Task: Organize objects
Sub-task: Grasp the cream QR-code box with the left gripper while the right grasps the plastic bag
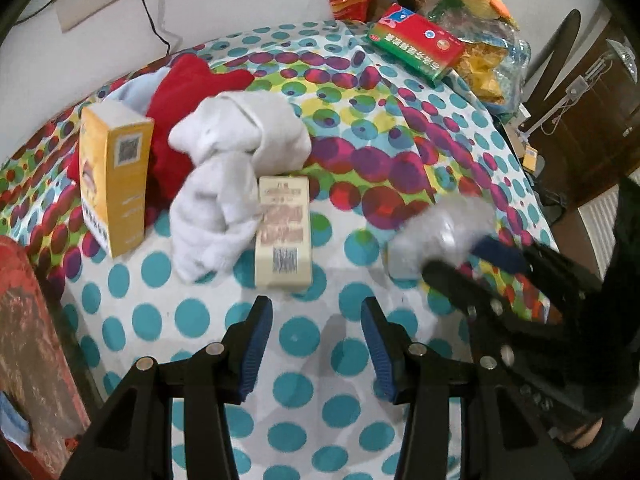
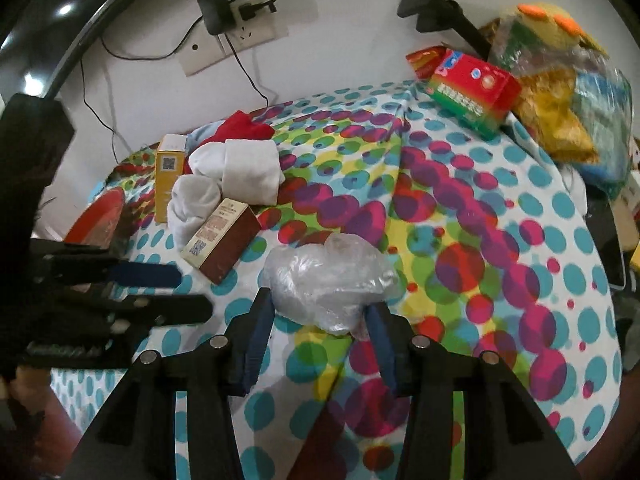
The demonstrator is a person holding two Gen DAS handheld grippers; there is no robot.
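Right wrist: my right tongs point(image 2: 320, 320) straddle crumpled bag point(image 2: 328, 280), grip uncertain; light, soft, slippery — pinch its bulk. Left tongs point(image 1: 316, 340) wide, empty.

Left tongs point(image 1: 316, 344) angled steeply down, parted, empty; right tongs point(image 2: 320, 320) partly closed

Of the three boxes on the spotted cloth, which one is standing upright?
The yellow box, standing on end beside the white cloth. The cream box lies flat in front of that cloth, and the red and green box lies flat at the far edge.
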